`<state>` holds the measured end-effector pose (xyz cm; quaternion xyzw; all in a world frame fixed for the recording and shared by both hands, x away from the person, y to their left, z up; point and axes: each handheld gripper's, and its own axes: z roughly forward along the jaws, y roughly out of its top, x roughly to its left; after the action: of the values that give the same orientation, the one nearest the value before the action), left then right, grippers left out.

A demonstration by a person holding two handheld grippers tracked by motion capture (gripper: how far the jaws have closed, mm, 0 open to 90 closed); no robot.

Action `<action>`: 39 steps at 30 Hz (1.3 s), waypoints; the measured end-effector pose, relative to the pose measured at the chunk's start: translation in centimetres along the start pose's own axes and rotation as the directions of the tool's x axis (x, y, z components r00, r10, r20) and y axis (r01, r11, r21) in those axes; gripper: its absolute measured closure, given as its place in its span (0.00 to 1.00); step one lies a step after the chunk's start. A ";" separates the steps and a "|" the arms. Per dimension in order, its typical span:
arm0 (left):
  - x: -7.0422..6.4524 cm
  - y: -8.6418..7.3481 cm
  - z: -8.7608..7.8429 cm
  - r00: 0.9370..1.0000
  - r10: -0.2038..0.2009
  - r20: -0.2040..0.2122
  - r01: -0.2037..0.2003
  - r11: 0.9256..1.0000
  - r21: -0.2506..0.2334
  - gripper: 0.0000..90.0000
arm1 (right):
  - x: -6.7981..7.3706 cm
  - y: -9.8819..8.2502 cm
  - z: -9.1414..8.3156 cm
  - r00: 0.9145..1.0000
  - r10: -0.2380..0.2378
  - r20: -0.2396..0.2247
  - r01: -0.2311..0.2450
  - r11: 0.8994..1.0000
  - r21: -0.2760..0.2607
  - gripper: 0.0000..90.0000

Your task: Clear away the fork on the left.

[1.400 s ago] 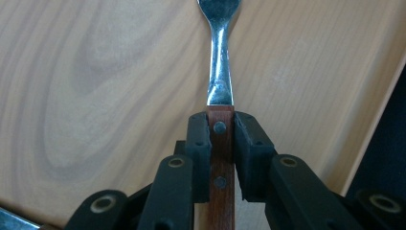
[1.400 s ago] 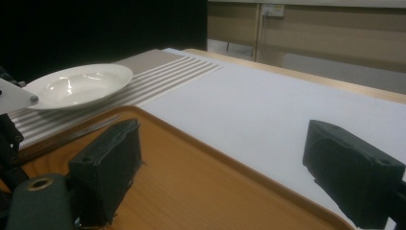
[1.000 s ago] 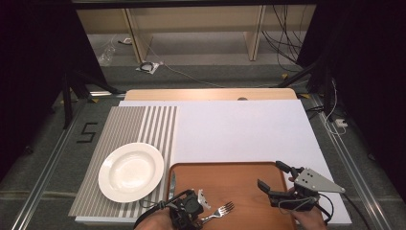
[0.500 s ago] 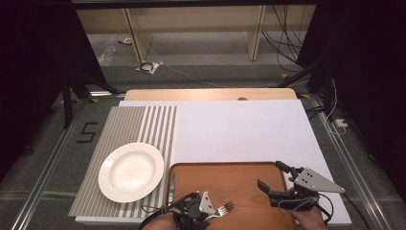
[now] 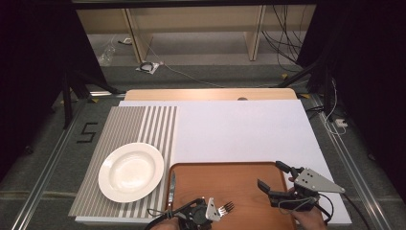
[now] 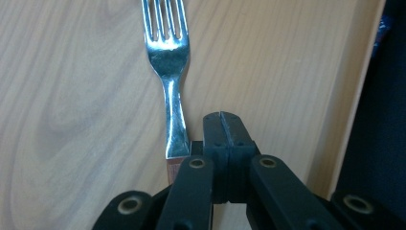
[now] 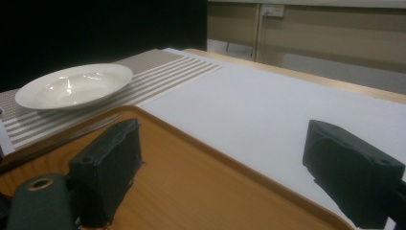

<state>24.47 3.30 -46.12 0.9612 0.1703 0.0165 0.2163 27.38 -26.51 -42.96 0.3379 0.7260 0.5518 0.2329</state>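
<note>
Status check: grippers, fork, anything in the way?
Left gripper just closed, jaws shut pad to pad; fork beside them on the tray, not gripped. Right gripper open, empty. Knife at tray's left edge, clear of fork.

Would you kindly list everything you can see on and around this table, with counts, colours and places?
Fork: one, silver, on the tray's near part, just beside the left gripper's jaws.
Knife: one, silver, along the tray's left edge.
Plate: one, white, on the placemat.
Placemat: one, grey with white stripes, at the table's left.
Sheet: one, white, covering the table's middle.
Tray: one, brown wood, at the near edge.
Table: one, light wood, showing at the far edge.
Left gripper: one, black, jaws have just been closing and now meet with nothing between them.
Right gripper: one, black with a grey plate, jaws open over the tray's right part.
</note>
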 end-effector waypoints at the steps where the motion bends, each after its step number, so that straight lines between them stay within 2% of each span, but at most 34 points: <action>1: 0.0 0.0 0.0 1.000 0.000 -0.001 0.000 1.000 -0.001 0.99 | 0.0 0.0 0.0 1.000 0.001 0.000 -0.001 1.000 0.000 0.15; 6: 0.3 -0.2 0.2 1.000 -0.001 -0.007 0.001 1.000 -0.009 0.99 | 0.0 0.0 0.0 1.000 -0.001 0.001 0.001 1.000 0.000 0.16; 14: 0.8 -0.4 0.0 0.999 -0.007 -0.037 0.006 1.000 -0.014 0.99 | 0.0 0.0 0.0 1.000 -0.004 0.002 0.004 1.000 -0.002 0.16; 28: 2.8 -1.6 -0.6 0.995 -0.061 -0.084 0.060 0.998 -0.013 0.99 | 0.0 0.0 0.0 1.000 0.000 0.001 0.000 1.000 -0.002 0.16; 39: 3.9 -2.5 -1.1 0.990 -0.095 -0.102 0.093 0.995 -0.016 0.99 | 0.0 0.0 0.0 1.000 -0.001 0.001 0.001 1.000 -0.002 0.16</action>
<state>27.21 7.19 -46.36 0.9488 0.2262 0.0566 0.2131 27.36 -26.53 -42.94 0.3377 0.7253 0.5523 0.2340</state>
